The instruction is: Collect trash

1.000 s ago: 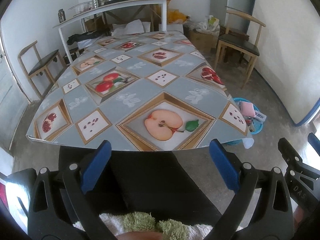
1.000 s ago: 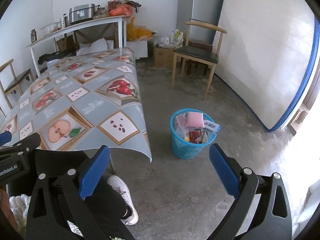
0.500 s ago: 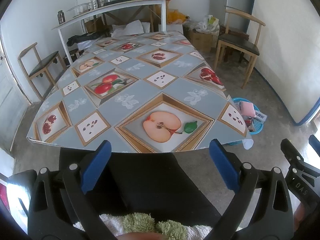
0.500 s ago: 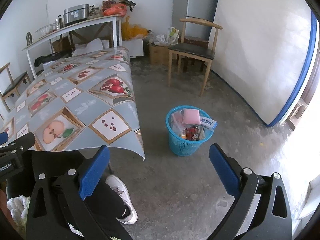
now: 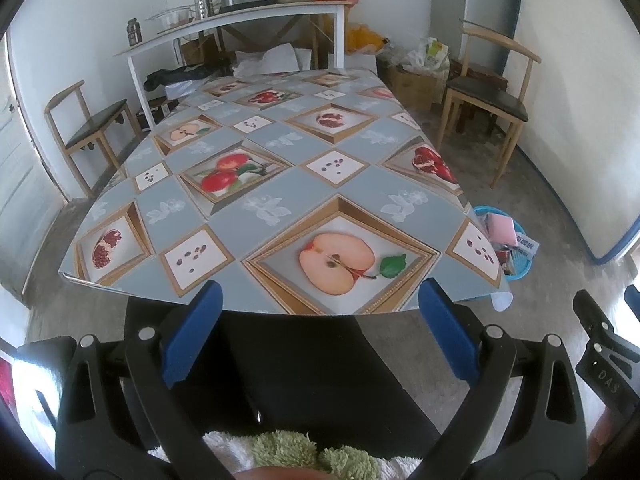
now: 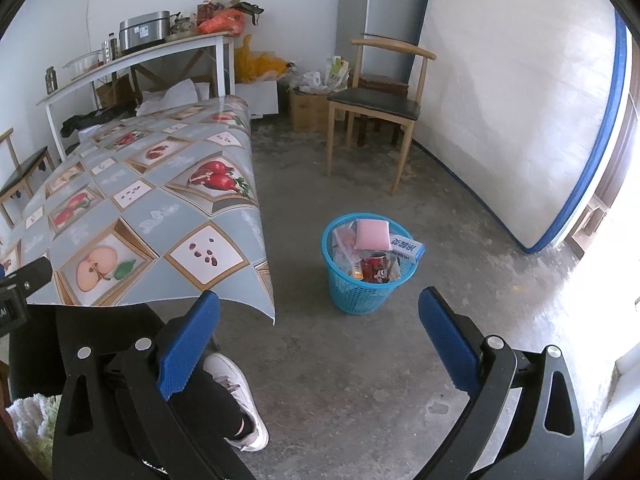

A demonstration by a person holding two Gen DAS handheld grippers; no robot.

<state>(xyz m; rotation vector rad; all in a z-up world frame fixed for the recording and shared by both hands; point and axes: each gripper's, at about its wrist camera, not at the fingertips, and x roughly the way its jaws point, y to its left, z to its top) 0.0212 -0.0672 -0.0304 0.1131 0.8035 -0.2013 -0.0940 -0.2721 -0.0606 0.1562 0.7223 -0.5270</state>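
Both claws I'm holding stand wide apart with nothing between the blue pads. My left gripper (image 5: 320,332) hangs over a black-trousered lap, just short of the near edge of the long table (image 5: 256,184) with its grey fruit-print oilcloth. My right gripper (image 6: 320,336) points at bare concrete floor (image 6: 360,380), a white sneaker (image 6: 240,396) at its near left. Farther ahead, well apart from the pads, stands the round blue plastic mesh trash basket (image 6: 360,292), right of the table's corner, holding a pink sponge (image 6: 373,234), a red can (image 6: 376,268) and a blue-and-white carton (image 6: 407,246) on its rim. Beyond it sits a wooden chair (image 6: 376,108) with a dark seat.
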